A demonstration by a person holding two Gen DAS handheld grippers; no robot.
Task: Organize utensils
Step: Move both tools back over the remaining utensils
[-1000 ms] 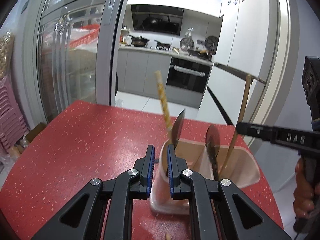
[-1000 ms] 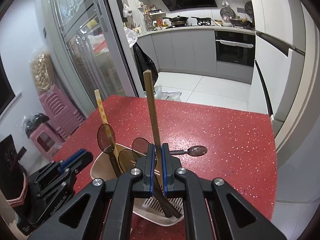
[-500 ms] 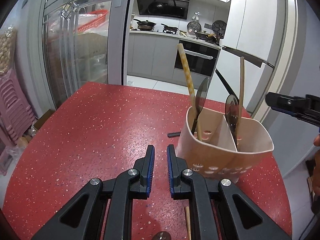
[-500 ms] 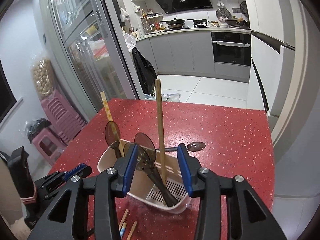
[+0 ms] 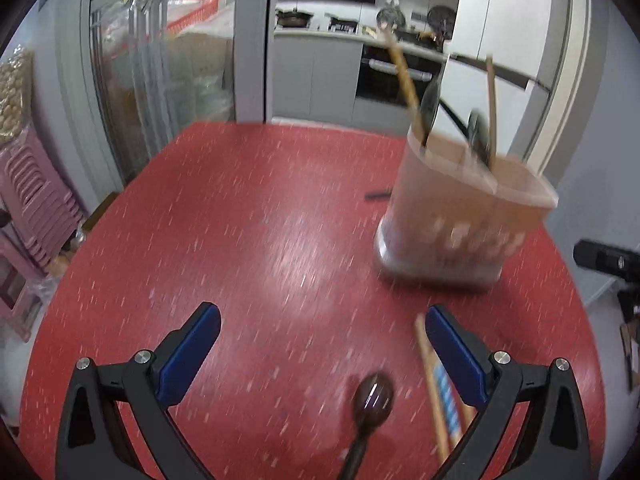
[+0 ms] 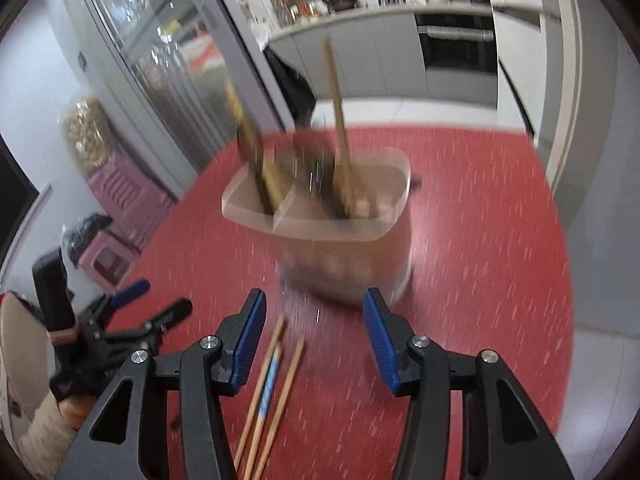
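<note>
Both tongs are opening, nothing between the pads: your left tongs [image 5: 322,344] spread wide over the spoon [image 5: 370,400], your right tongs [image 6: 314,338] above the loose chopsticks [image 6: 268,396]. Both lie flat on the red surface [image 5: 240,240], long axes running away from you toward the holder [image 6: 332,220], probably staged for pickup; sorted utensils stand upright inside it

Each gripper [image 5: 322,328] has black plastic arms, blue ribbed pads [image 6: 248,342] and shiny round silver screws [image 6: 420,341].
</note>
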